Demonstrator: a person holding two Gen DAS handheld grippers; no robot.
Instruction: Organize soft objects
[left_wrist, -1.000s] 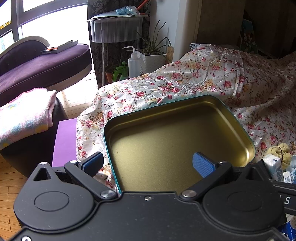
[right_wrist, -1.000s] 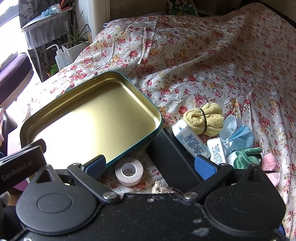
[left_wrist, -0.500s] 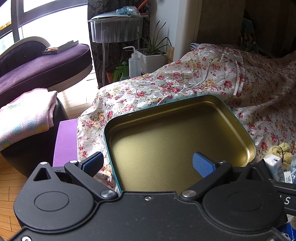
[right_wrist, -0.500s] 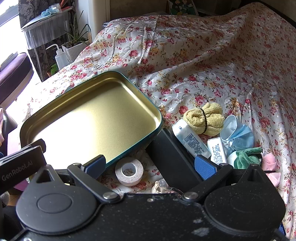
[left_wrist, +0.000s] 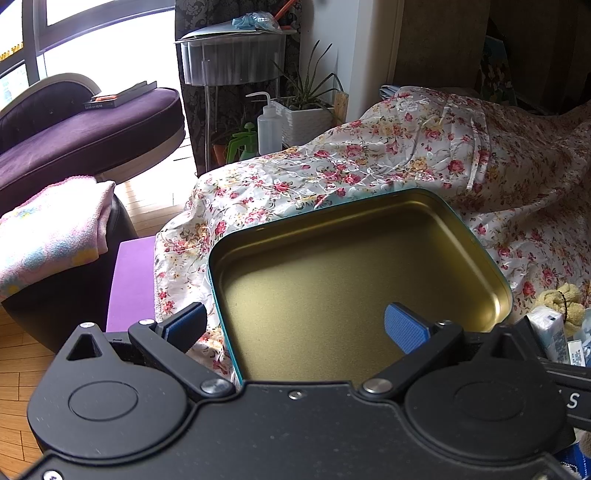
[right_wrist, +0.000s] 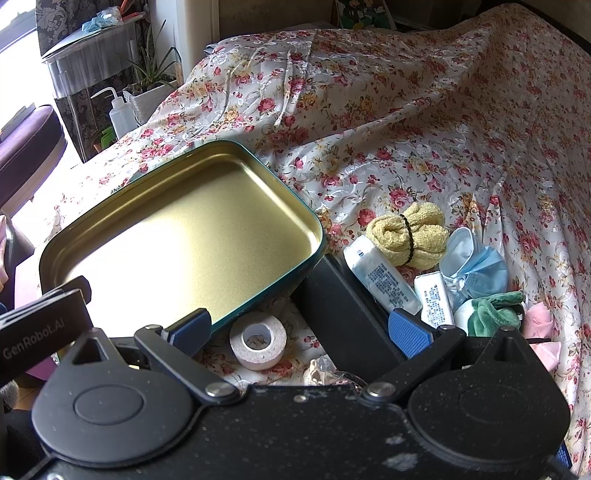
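left claw (left_wrist: 293, 323) spread wide, empty, over tin (left_wrist: 506, 286) | right claw (right_wrist: 299, 328) spread wide, empty, above tape roll (right_wrist: 258, 345) | yellow towel roll (right_wrist: 408, 234), mask (right_wrist: 476, 264), green cloth (right_wrist: 493, 312) lie right of tin on floral cloth (right_wrist: 406, 122)

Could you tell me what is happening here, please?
A person holds two handheld grippers over a floral-covered surface. The left gripper and right gripper both hover with jaws open, holding nothing. The gold-lined teal metal tin is empty. The rolled yellow towel, blue face mask, green cloth and white tape roll lie beside it.
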